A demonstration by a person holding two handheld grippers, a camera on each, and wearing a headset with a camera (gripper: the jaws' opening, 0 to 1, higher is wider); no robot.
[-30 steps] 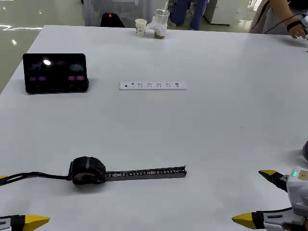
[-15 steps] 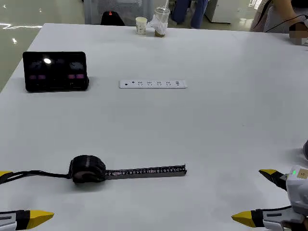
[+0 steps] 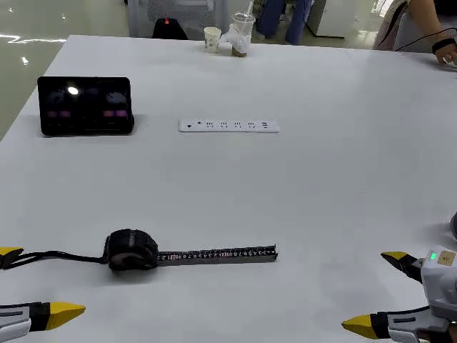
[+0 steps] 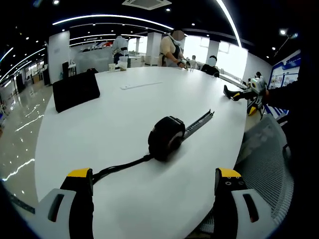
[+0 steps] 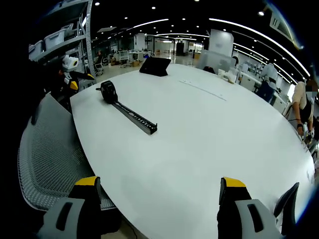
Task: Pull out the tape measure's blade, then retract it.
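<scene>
A black tape measure (image 3: 131, 250) lies on the white table (image 3: 300, 186) at the near left, its blade (image 3: 218, 254) pulled out to the right and lying flat, a black strap (image 3: 53, 256) trailing left. My left gripper (image 3: 21, 286) stands open at the left edge, just short of the strap; its view has the tape measure (image 4: 167, 137) ahead between yellow-tipped fingers (image 4: 79, 174). My right gripper (image 3: 378, 293) stands open at the near right, well clear of the blade's end; its view shows the tape measure (image 5: 108, 91) and blade (image 5: 135, 118) far ahead.
A black tablet (image 3: 86, 106) stands at the far left. A white power strip (image 3: 228, 126) lies mid-table. Paper cups (image 3: 212, 39) sit at the far edge. A person's arm (image 3: 435, 28) rests at the far right corner. A mesh chair (image 5: 45, 159) is below the table edge.
The head camera has shifted slightly. The left gripper's tips have crept a little to the right. The tape measure and its blade lie as before.
</scene>
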